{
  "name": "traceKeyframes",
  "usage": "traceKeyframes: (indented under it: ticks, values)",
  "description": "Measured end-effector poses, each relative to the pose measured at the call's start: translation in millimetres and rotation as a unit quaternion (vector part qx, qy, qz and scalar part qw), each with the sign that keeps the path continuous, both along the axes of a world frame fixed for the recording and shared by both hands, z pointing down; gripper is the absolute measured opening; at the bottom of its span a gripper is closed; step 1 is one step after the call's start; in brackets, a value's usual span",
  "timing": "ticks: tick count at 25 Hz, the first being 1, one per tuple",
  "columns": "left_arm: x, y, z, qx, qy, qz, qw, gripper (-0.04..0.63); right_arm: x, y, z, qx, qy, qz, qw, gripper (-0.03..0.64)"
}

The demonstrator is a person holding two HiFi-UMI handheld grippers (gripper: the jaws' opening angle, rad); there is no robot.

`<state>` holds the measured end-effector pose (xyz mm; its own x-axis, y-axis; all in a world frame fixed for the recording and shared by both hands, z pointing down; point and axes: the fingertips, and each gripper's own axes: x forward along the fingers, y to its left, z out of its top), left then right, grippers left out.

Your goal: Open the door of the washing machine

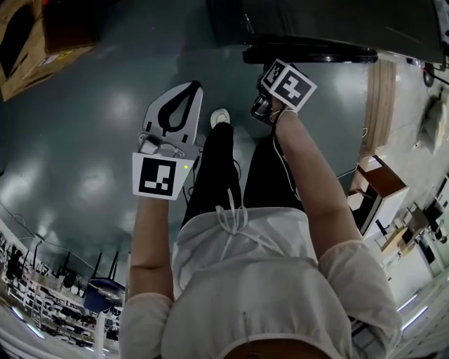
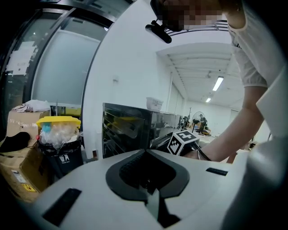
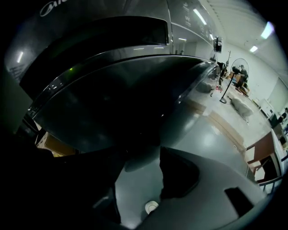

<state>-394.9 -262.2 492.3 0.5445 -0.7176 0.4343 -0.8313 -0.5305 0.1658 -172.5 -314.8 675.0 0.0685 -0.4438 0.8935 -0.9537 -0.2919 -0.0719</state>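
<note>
The dark washing machine [image 1: 316, 21] stands at the top of the head view, and its round door rim [image 1: 309, 52] juts toward me. In the right gripper view the curved dark glass door [image 3: 121, 90] fills the middle under the control panel [image 3: 99, 36]. My right gripper [image 3: 141, 157] points steeply down just in front of the door, open, with only floor and a shoe [image 3: 152, 206] showing in the gap. From above, its marker cube [image 1: 287, 84] covers its jaws. My left gripper [image 1: 194, 87] hangs left of the machine, shut on nothing, its tips meeting [image 2: 145, 151].
A cardboard box [image 1: 28, 42] lies at the upper left of the floor. A bin with a yellow lid [image 2: 58, 143] and more boxes [image 2: 18, 166] stand left of the machine. A brown desk [image 1: 382, 179] is at the right, and the person's legs are below.
</note>
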Motion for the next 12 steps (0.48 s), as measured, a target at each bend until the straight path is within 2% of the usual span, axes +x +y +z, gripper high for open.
traceKeyframes:
  ticks: [3, 12]
  values:
    - [-3, -3, -1, 0.005, -0.002, 0.000, 1.0000, 0.021, -3, 0, 0, -0.005, -0.015, 0.012, 1.000, 0.224]
    - [8, 5, 2, 0.007, 0.004, 0.006, 0.9999, 0.021, -1, 10, 1, -0.005, -0.022, -0.007, 1.000, 0.224]
